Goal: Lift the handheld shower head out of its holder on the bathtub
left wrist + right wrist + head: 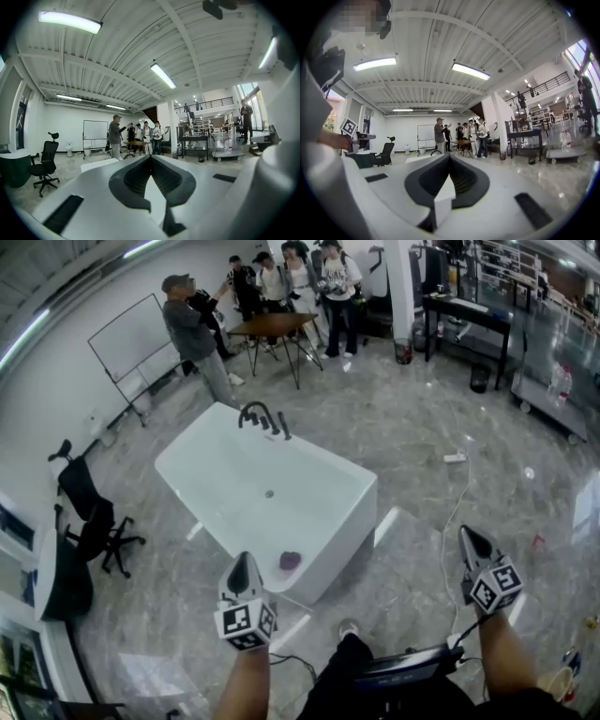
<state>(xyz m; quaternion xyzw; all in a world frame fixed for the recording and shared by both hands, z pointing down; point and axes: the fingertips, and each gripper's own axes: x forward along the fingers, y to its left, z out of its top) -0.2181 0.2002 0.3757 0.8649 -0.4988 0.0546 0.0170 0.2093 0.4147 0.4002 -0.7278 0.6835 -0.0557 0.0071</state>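
A white freestanding bathtub stands on the marble floor in the head view. At its far rim is a black tap, with the slim black handheld shower head upright in its holder beside it. My left gripper hovers at the tub's near corner, jaws together, holding nothing. Off to the right, over bare floor, my right gripper is shut and empty too. Both are well short of the shower head. In the left gripper view the shut jaws point level over the tub. The right gripper also points level, past the tub.
A small purple thing lies in the tub's near end. Several people stand around a table beyond the tub, next to a whiteboard. A black office chair is at the left. A power strip with its cable lies on the floor to the right.
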